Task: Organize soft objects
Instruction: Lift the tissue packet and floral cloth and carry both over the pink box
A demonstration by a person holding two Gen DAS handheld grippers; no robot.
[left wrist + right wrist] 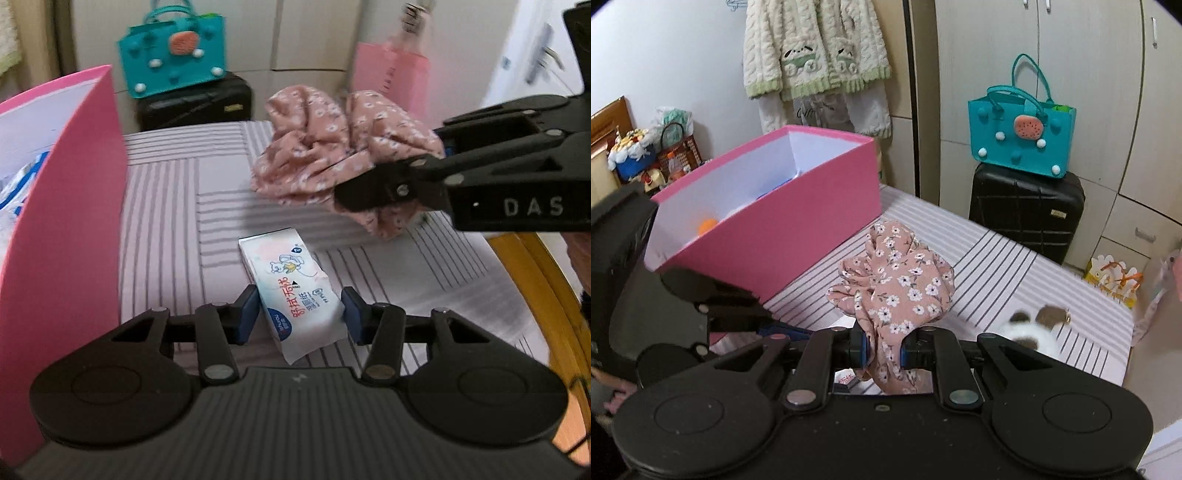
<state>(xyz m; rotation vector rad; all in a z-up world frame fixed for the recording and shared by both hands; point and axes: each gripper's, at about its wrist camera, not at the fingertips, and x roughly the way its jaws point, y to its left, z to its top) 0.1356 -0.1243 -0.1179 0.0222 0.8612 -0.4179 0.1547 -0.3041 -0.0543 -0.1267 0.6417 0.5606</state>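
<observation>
My right gripper is shut on a pink floral cloth and holds it above the striped bed; the cloth and the right gripper also show in the left wrist view. My left gripper has its fingers on either side of a white wet-wipe pack lying on the bed; the pads sit at its sides, and I cannot tell whether they press it. A pink box with white inside stands at the left and holds a few items.
A white and brown plush toy lies on the striped bed cover at the right. A teal bag sits on a black suitcase beyond the bed. The pink box wall is close on the left.
</observation>
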